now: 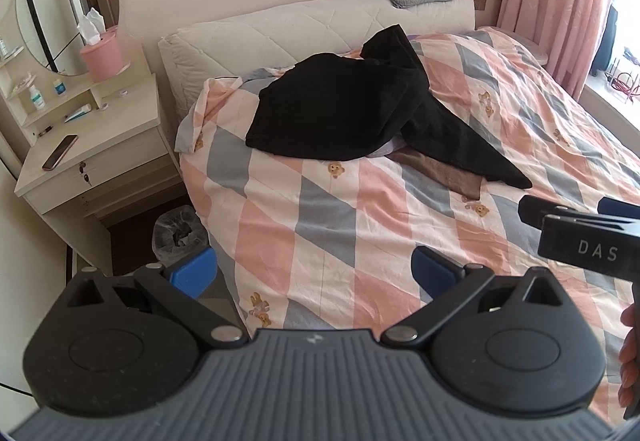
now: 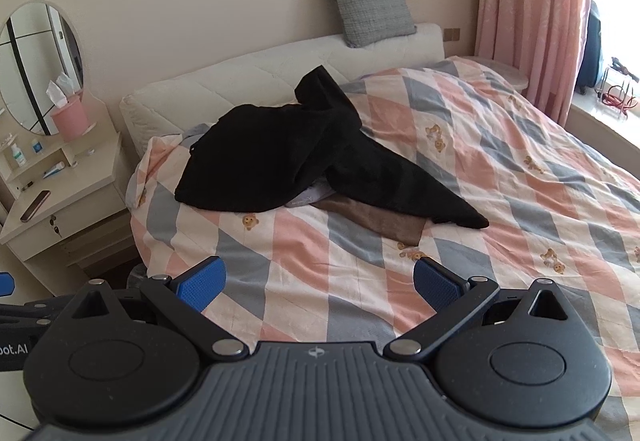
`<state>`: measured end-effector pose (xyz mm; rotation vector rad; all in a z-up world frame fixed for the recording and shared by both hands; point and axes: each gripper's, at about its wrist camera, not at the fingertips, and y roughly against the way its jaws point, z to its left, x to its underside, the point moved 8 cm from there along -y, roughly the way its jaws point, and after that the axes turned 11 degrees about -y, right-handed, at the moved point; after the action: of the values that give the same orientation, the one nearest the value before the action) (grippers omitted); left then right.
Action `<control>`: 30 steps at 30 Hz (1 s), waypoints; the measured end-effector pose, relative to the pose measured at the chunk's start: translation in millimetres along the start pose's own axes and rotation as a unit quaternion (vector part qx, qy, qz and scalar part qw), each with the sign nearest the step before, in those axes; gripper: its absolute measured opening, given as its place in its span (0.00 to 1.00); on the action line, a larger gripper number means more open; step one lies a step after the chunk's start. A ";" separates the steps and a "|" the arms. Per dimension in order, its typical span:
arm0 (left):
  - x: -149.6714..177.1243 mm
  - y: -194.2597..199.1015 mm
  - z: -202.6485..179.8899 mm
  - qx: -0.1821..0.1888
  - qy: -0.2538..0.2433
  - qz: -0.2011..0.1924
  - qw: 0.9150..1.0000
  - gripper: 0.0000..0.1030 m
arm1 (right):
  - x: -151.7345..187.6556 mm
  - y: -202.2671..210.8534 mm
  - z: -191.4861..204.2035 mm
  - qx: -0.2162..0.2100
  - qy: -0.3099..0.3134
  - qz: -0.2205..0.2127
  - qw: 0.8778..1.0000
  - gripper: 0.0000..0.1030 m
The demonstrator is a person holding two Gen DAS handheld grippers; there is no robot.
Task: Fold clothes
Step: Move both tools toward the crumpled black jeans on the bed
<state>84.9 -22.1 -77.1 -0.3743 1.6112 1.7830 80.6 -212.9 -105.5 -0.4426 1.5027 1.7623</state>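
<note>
Left wrist view is showing the left claw (image 1: 314,273) spread wide and holding nothing; the right claw (image 2: 320,283) is likewise gaping and empty. A crumpled black fleece garment (image 1: 340,109) is lying heaped near the padded cream headboard (image 1: 280,29), overlapping a flat brown cloth (image 1: 448,171), on the pink, grey and white diamond-patterned quilt (image 1: 328,225). Advisable approach: pinch two outer edges and draw the garment toward the bare quilt nearer the claws, which is offering room for spreading. The bed's left edge is dropping off beside a cream nightstand (image 1: 92,161).

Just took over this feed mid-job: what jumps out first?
A crumpled black garment lies heaped on the checked quilt near the headboard, with a brown cloth poking out beneath it. Both grippers, left and right, hover with jaws open and empty.
</note>
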 end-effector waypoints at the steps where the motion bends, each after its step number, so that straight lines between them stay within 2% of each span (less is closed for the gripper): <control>1: -1.0 -2.8 1.3 0.001 0.000 0.001 1.000 0.99 | -0.8 -2.3 1.3 0.001 0.001 0.001 1.000 1.00; 11: -27.8 -53.4 20.8 0.026 -0.010 0.011 1.000 0.99 | -14.2 -46.0 18.8 0.027 0.001 0.015 1.000 1.00; 30: -119.1 -221.3 78.5 0.072 -0.064 0.074 0.993 0.99 | -64.5 -198.2 57.0 0.097 -0.052 0.082 0.991 1.00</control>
<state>334.0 14.3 -154.3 -0.0736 1.6999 1.7476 279.5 -177.0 -182.0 -0.1303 1.6551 1.7132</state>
